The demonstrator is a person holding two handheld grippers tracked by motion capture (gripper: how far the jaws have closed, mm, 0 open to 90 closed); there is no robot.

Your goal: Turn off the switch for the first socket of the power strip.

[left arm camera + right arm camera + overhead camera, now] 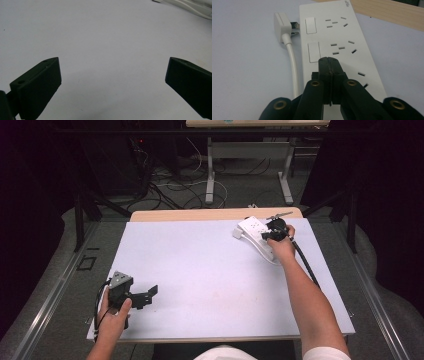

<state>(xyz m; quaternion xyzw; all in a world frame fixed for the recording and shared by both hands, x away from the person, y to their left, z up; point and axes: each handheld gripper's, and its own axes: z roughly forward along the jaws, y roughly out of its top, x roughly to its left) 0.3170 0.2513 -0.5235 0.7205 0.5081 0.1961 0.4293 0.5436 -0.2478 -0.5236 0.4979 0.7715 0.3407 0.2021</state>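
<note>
A white power strip (256, 234) (337, 45) lies at the far right of the white table, with several sockets and two rocker switches (314, 52). Its white plug (282, 26) and cord (293, 65) lie along its left side. My right gripper (270, 236) (329, 62) is shut with nothing between its jaws; its tip sits over the strip just below the nearer switch. My left gripper (148, 296) (112, 77) is open near the table's front left, hovering over bare table. A far bit of the power strip's cord (190, 6) shows in the left gripper view.
The white table sheet (200, 265) covers a wooden top whose far edge (210, 214) is bare. Beyond it stand a desk frame (247, 165) and loose cables on the floor (175, 185). A black cable (305, 262) trails from my right gripper.
</note>
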